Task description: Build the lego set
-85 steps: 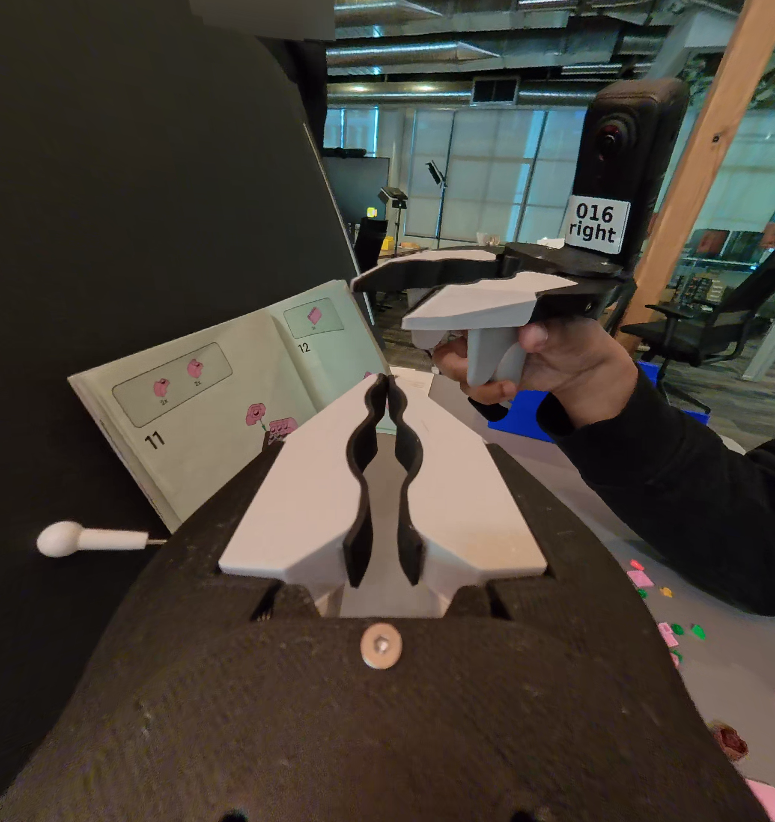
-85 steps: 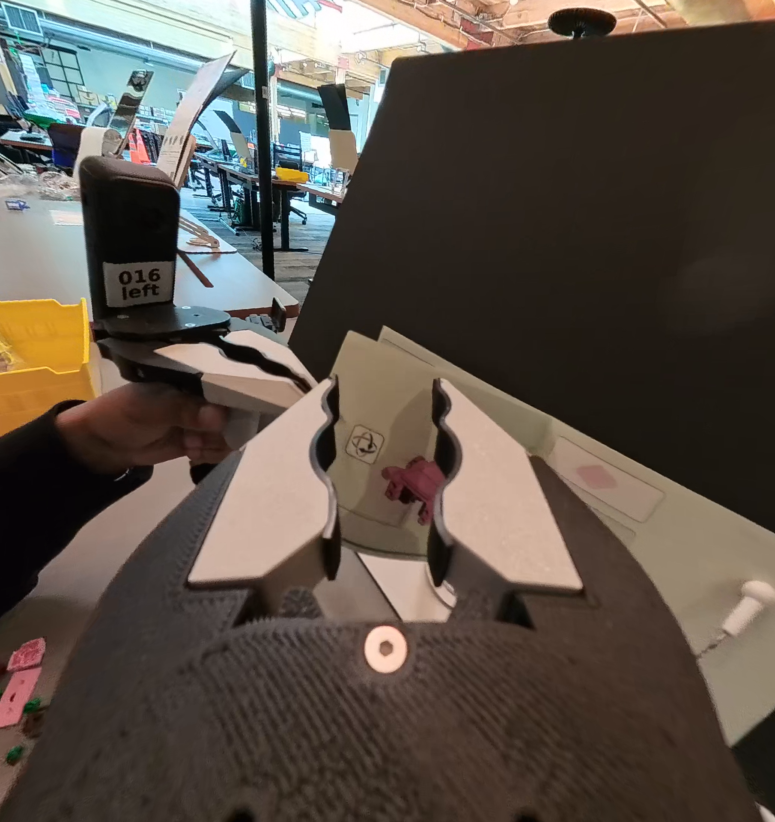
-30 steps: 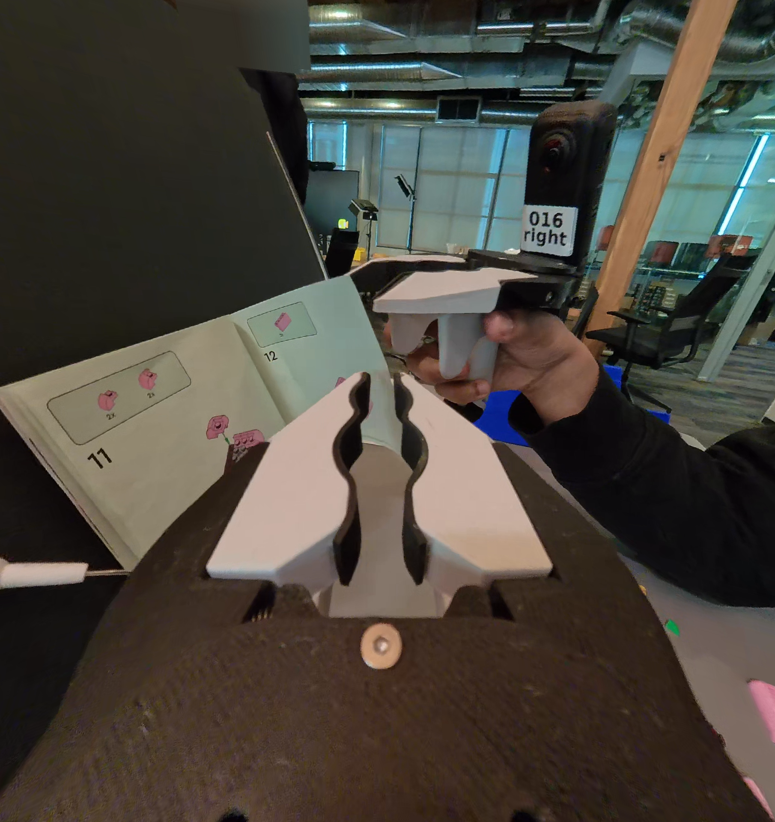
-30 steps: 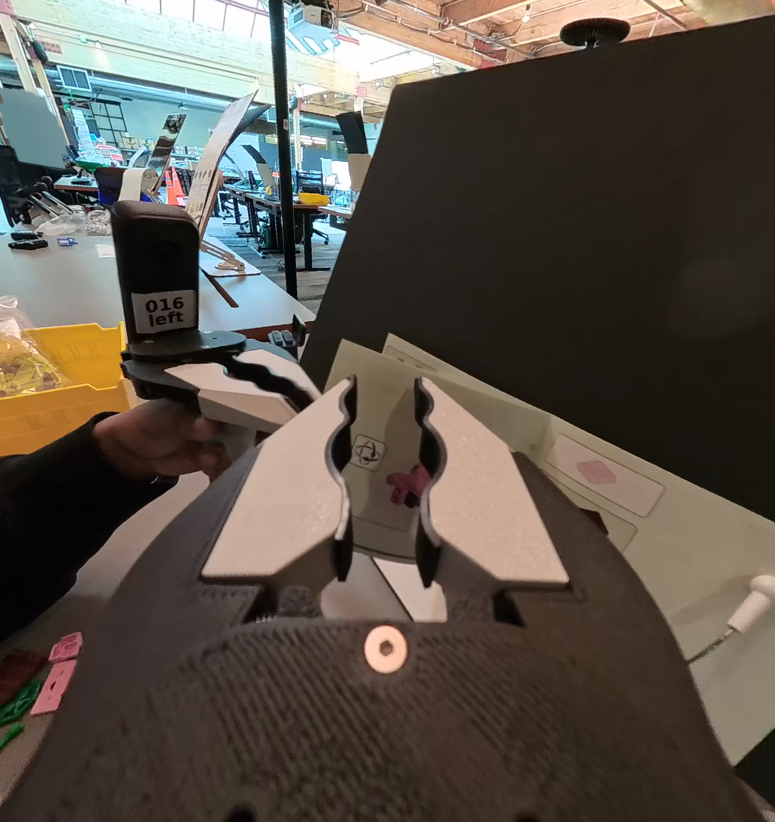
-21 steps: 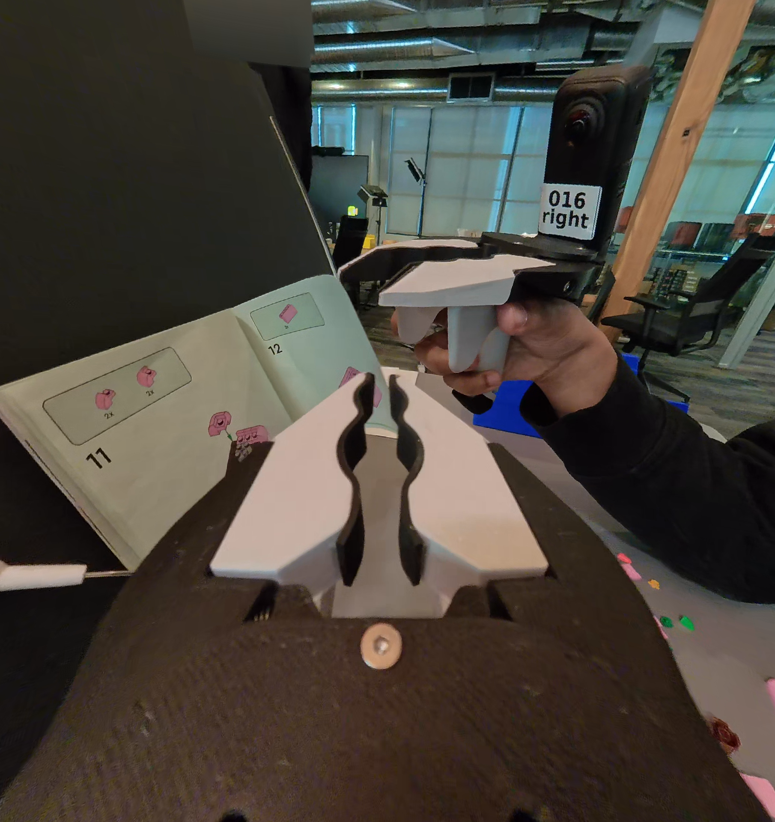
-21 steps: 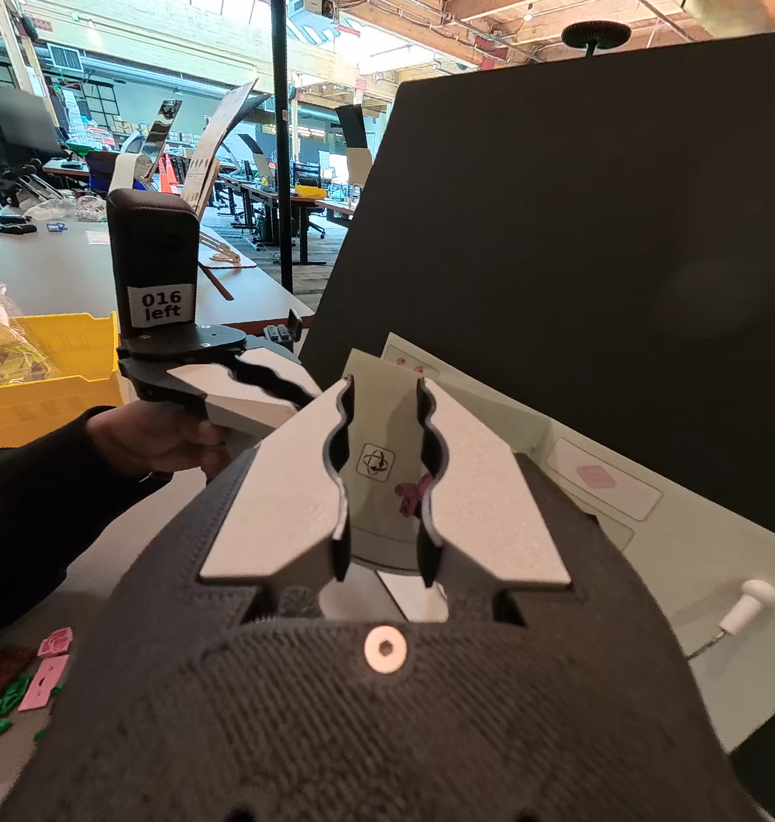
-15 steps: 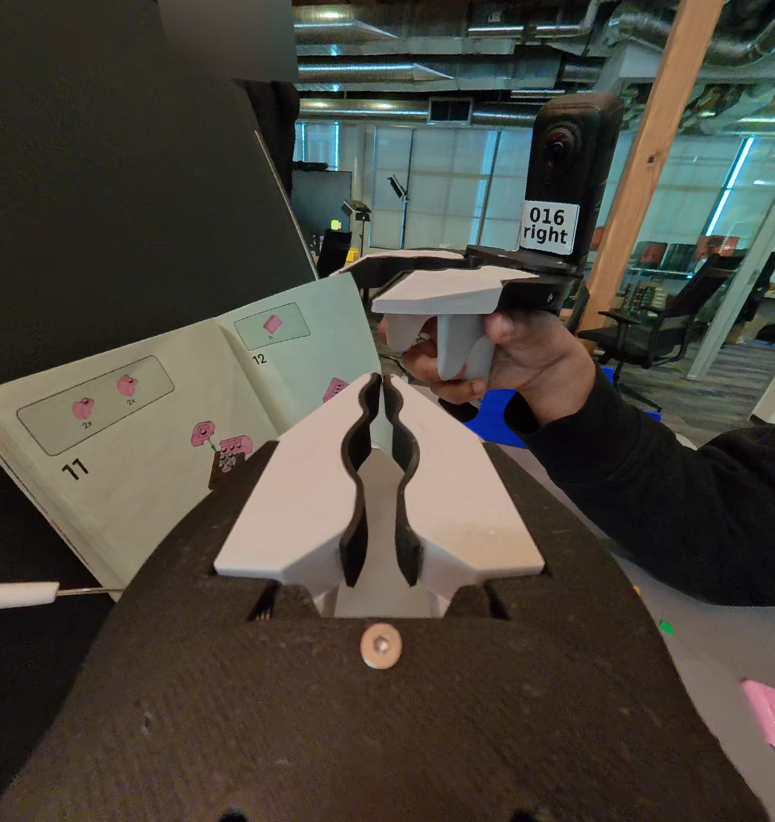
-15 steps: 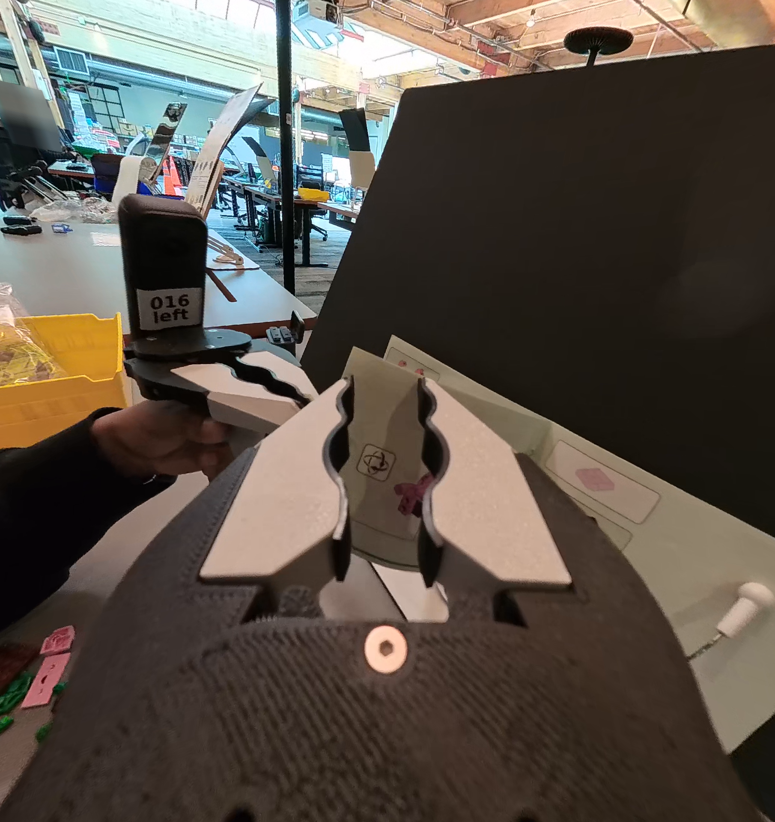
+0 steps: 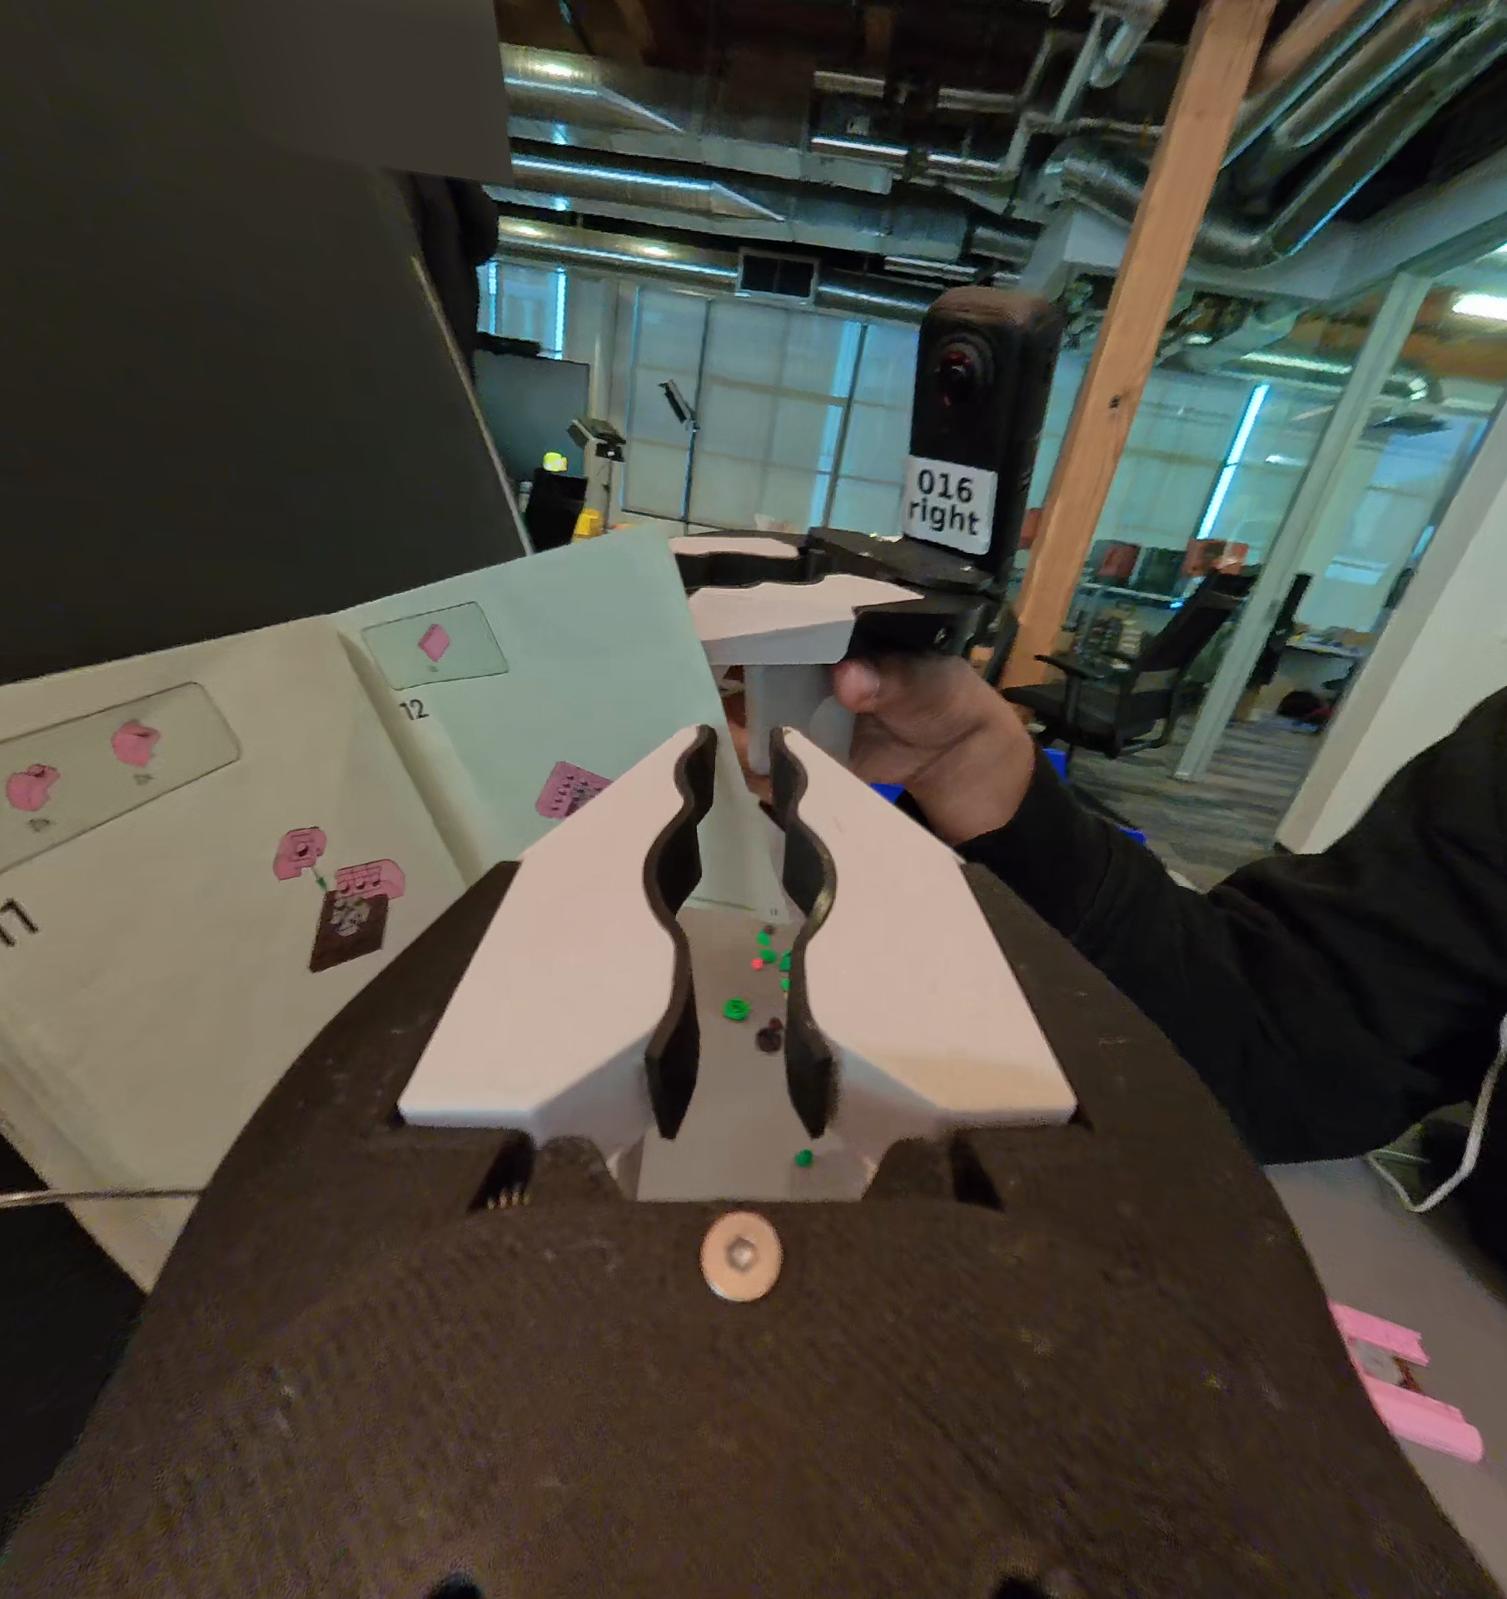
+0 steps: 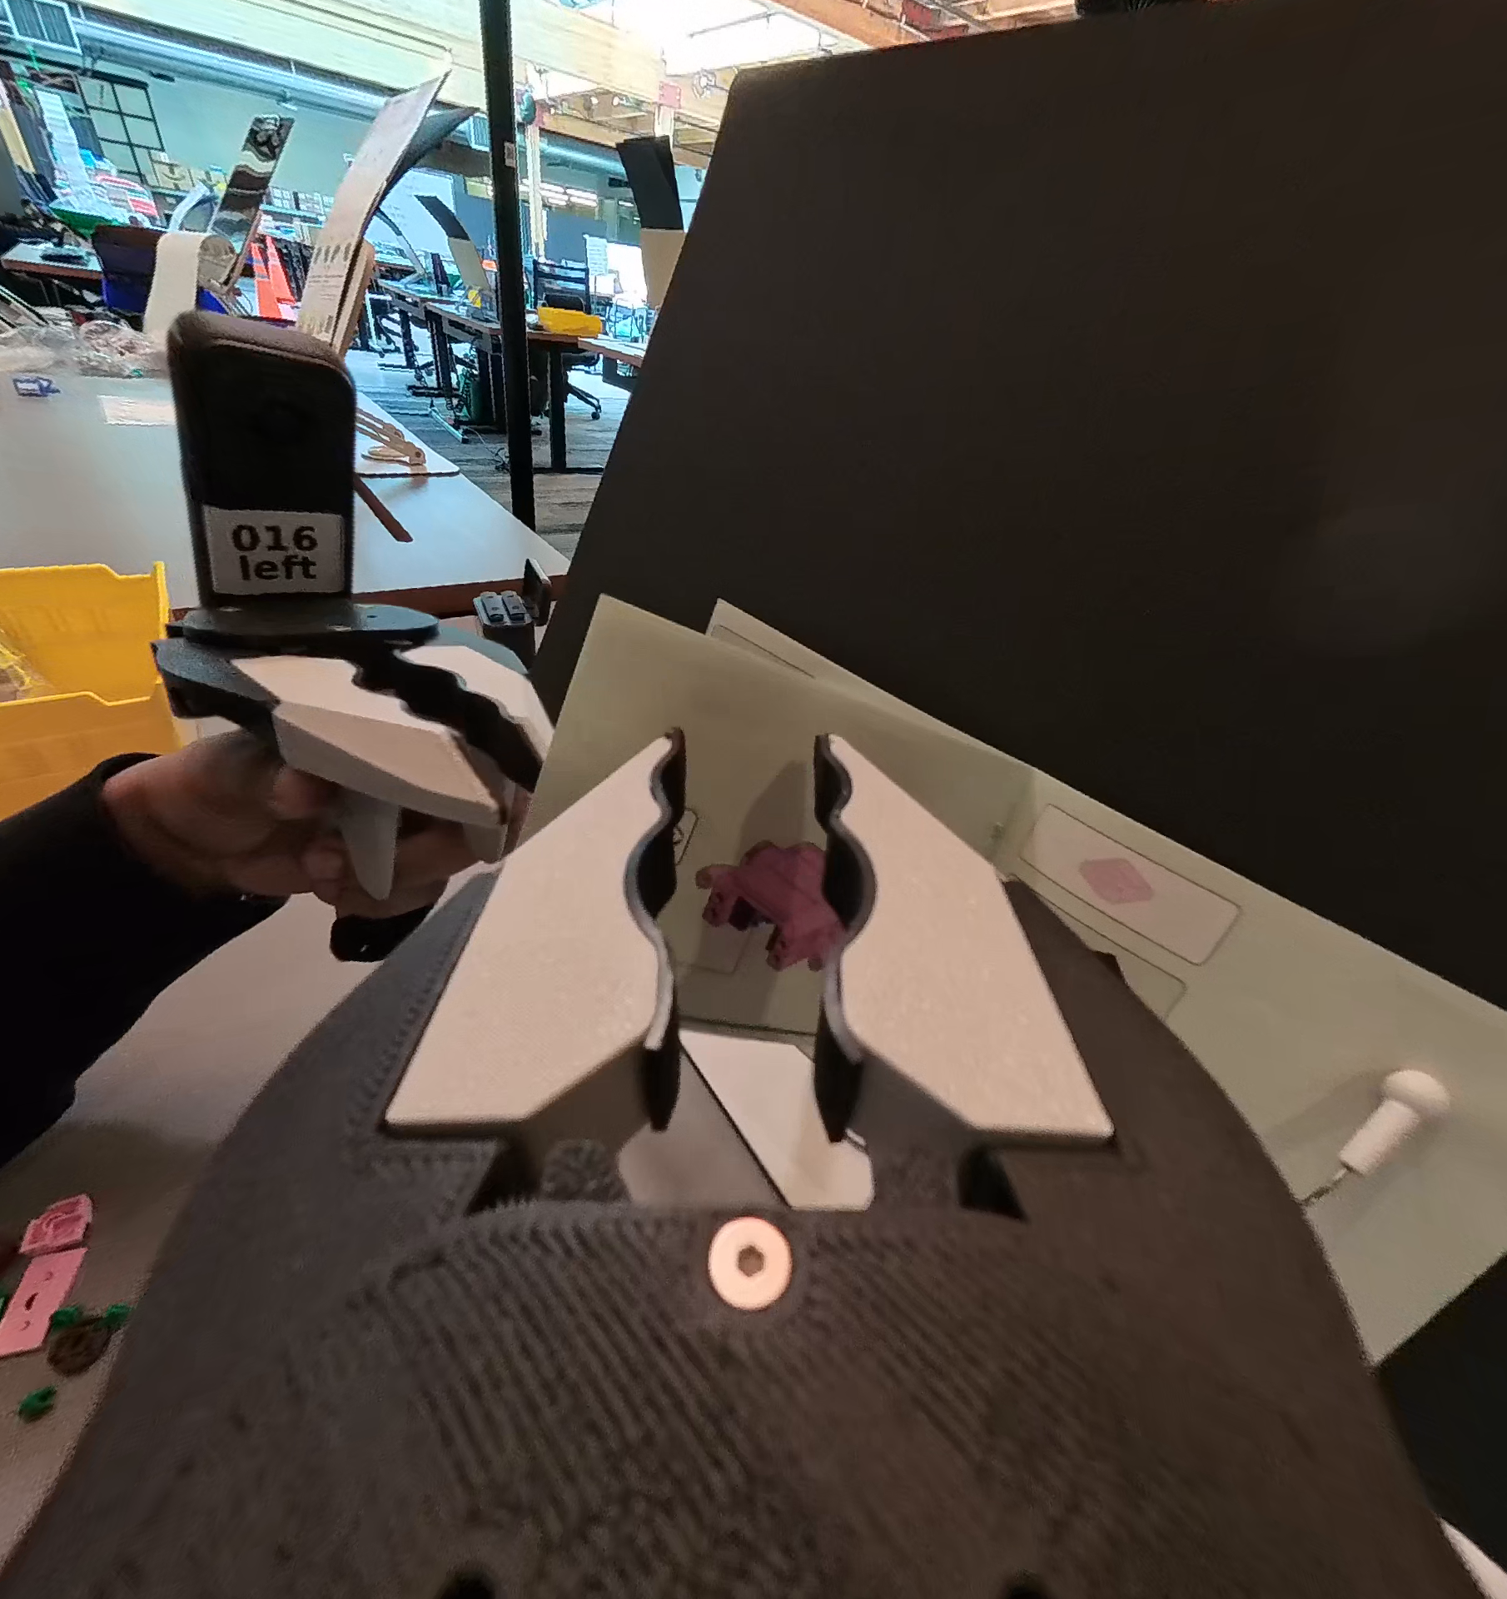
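Both white-fingered grippers, left [image 9: 740, 753] and right [image 10: 743, 746], gape narrowly, empty, before the pale green paper instruction booklet [image 9: 214, 805]. Only the right view shows the yellow plastic bin [image 10: 49, 658].

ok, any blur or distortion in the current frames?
Left wrist view: strong fisheye bend, booklet slightly soft, gripper sharp. Right wrist view: same bend, mild smear on the bricks at the lower left; bright glare in the ceiling windows.
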Demonstrator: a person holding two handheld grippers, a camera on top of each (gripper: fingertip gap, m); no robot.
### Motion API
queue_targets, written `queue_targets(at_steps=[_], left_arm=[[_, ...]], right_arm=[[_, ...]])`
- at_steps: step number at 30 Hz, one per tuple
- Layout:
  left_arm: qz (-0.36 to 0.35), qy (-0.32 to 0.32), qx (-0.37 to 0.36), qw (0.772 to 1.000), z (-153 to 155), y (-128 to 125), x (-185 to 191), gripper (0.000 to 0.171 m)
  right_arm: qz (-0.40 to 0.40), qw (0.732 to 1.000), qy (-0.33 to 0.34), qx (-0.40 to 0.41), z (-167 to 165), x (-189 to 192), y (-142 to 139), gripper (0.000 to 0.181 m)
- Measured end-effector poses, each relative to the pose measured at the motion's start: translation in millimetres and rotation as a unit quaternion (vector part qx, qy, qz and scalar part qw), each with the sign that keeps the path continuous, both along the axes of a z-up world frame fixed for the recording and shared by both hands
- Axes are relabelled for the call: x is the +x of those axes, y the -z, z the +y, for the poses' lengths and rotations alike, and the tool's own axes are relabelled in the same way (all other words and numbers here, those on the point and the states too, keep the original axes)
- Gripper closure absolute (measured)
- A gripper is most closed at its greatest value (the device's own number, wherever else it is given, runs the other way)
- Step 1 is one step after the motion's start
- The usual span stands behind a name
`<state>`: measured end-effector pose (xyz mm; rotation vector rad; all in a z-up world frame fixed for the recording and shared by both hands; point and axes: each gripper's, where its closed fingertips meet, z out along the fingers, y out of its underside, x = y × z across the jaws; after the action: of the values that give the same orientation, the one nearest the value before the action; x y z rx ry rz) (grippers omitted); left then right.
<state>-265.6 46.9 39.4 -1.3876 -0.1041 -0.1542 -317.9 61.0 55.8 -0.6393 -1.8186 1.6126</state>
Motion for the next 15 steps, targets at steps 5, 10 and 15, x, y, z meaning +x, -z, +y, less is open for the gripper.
queue_targets(at_steps=[5, 10, 15], left_arm=[[-0.009, 0.006, 0.003, 1.000, 1.1, 0.8, 0.1, 0.161], [-0.009, 0.006, 0.001, 1.000, 1.3, 1.6, 0.2, 0.168], [-0.009, 0.006, 0.002, 1.000, 0.1, 2.3, -0.5, 0.169]], right_arm=[[-0.003, 1.000, 0.004, 0.004, 2.6, -2.2, 2.9, 0.153], [-0.001, 1.000, 0.003, 0.000, 3.7, -1.7, 1.1, 0.154], [0.000, 1.000, 0.002, 0.000, 3.5, -1.1, 0.8, 0.154]])
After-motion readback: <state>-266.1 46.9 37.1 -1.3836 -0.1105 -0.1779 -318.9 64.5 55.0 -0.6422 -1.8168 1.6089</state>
